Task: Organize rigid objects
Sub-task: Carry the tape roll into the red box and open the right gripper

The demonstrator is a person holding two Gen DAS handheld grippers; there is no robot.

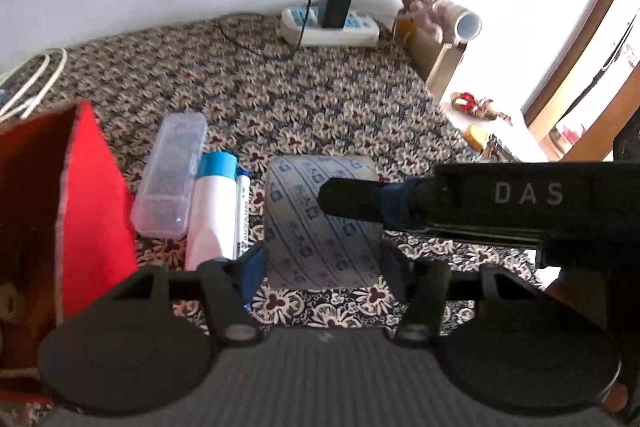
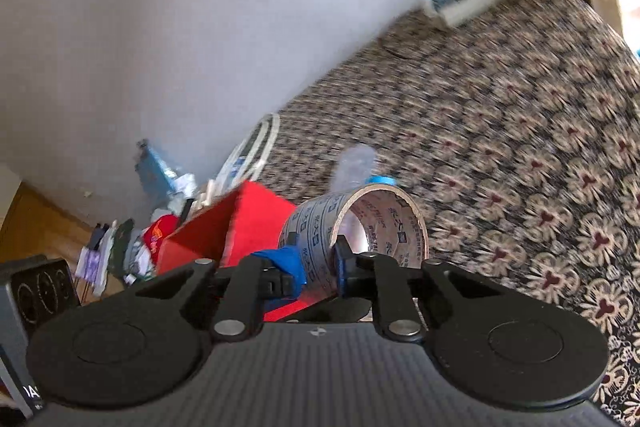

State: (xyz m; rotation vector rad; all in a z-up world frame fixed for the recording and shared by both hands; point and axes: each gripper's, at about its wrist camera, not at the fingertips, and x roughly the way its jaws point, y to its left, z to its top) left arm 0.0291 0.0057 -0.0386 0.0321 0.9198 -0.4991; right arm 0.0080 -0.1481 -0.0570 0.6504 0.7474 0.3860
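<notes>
Tape roll [image 2: 360, 227] between both tongs [image 2: 316, 259]

We read "DAS" in pale capitals on the black body of the right tool [image 1: 524, 193], at three o'clock in the left wrist view. The tape roll [image 2: 320, 235] carries rows of blue printed squares and characters on its outer face, and grey lettering runs round its inner core, but we cannot make out the words. The marker [image 1: 241, 215] beside the white bottle bears print too small to read.
</notes>
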